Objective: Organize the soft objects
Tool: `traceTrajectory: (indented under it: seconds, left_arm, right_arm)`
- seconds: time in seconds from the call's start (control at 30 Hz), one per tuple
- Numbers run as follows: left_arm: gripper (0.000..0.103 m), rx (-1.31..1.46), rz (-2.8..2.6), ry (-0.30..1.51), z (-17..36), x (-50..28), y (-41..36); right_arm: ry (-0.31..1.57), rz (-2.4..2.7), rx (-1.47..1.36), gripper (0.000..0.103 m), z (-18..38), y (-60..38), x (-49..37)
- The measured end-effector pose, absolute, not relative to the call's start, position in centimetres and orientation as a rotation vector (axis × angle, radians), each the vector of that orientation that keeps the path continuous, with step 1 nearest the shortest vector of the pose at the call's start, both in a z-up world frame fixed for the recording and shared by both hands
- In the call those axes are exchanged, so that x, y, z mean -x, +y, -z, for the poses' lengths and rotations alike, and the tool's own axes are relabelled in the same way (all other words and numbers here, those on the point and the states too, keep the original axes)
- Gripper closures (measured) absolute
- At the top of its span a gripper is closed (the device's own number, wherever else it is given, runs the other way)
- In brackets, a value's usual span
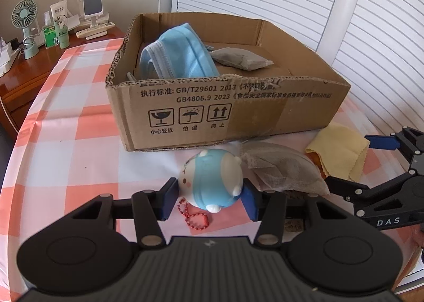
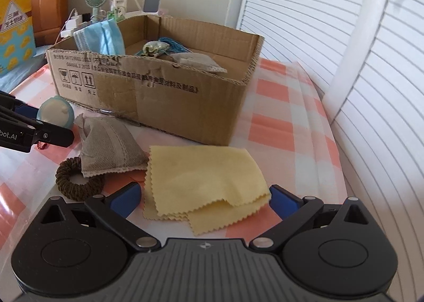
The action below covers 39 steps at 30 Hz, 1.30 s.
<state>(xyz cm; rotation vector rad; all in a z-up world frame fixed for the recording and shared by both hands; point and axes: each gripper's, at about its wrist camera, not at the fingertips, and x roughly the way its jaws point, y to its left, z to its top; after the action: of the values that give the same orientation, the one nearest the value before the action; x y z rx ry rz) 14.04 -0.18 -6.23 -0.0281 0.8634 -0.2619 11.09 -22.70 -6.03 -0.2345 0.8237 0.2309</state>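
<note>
The left gripper [image 1: 209,193] has its blue fingers [image 1: 169,197] closed about halfway onto the small blue-and-white plush toy [image 1: 210,182], one pad on each flank, so the toy sits squarely between them and appears gripped while it rests on the checked counter [image 1: 69,116]. The toy's long axis runs from near right to far left, its blushing face turned left and its feet toward the camera, and a red bead chain [image 1: 193,216] trails from it on the near side. The cardboard box [image 1: 225,114] stands directly beyond the toy, its near wall just behind it, so the carry looks to be up and over that wall; inside already lie a blue face mask [image 1: 182,55] and a grey pouch [image 1: 241,58]. The right gripper [image 2: 204,198] stands wide open and holds nothing, its fingers [image 2: 126,198] straddling the near edge of the folded yellow cloth [image 2: 206,180], whose long side runs left to right across the opening. A grey sachet [image 2: 108,148] and a brown hair tie [image 2: 76,180] lie between the two grippers, left of the cloth and nearer the right gripper's fingers than the left's.
</note>
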Motion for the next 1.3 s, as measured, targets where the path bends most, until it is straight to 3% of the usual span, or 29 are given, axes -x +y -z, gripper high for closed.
traceTrajectory:
  seconds: [0.13,0.37,0.5,0.6,0.77,1.03,1.07,1.1,1.17,1.3]
  left_arm:
    - [0.053,0.032,0.264,0.862,6.3,-14.0,-0.1]
    - [0.053,0.04,0.273,0.857,6.3,-14.0,0.1]
    - [0.053,0.046,0.279,0.857,6.3,-14.0,0.3]
    - [0.053,0.046,0.28,0.858,6.3,-14.0,0.3]
    - [0.054,0.042,0.28,0.847,5.8,-13.7,0.5]
    - [0.054,0.035,0.258,0.819,4.7,-13.0,1.5]
    - [0.054,0.037,0.256,0.818,4.6,-13.0,1.5]
    - [0.054,0.038,0.256,0.819,4.6,-12.9,1.5]
    - [0.054,0.04,0.258,0.821,4.6,-12.9,1.5]
    - [0.054,0.041,0.262,0.823,4.7,-13.1,1.5]
  right_arm:
    - [0.811,-0.251,0.286,0.0,6.1,-21.9,-11.5]
    - [0.816,-0.259,0.282,0.034,5.5,-21.6,-11.4]
    - [0.82,-0.249,0.26,0.063,5.4,-21.9,-11.3]
    - [0.822,-0.236,0.231,0.075,5.3,-22.3,-11.4]
    - [0.811,-0.227,0.186,0.083,4.7,-22.9,-11.3]
    - [0.796,-0.195,0.175,0.08,3.9,-23.5,-11.0]
    - [0.801,-0.185,0.181,0.071,4.1,-23.5,-11.0]
    - [0.801,-0.174,0.188,0.053,4.2,-23.5,-11.0]
    - [0.793,-0.154,0.206,0.028,4.5,-23.6,-11.0]
    - [0.773,-0.16,0.227,0.023,4.8,-23.9,-11.4]
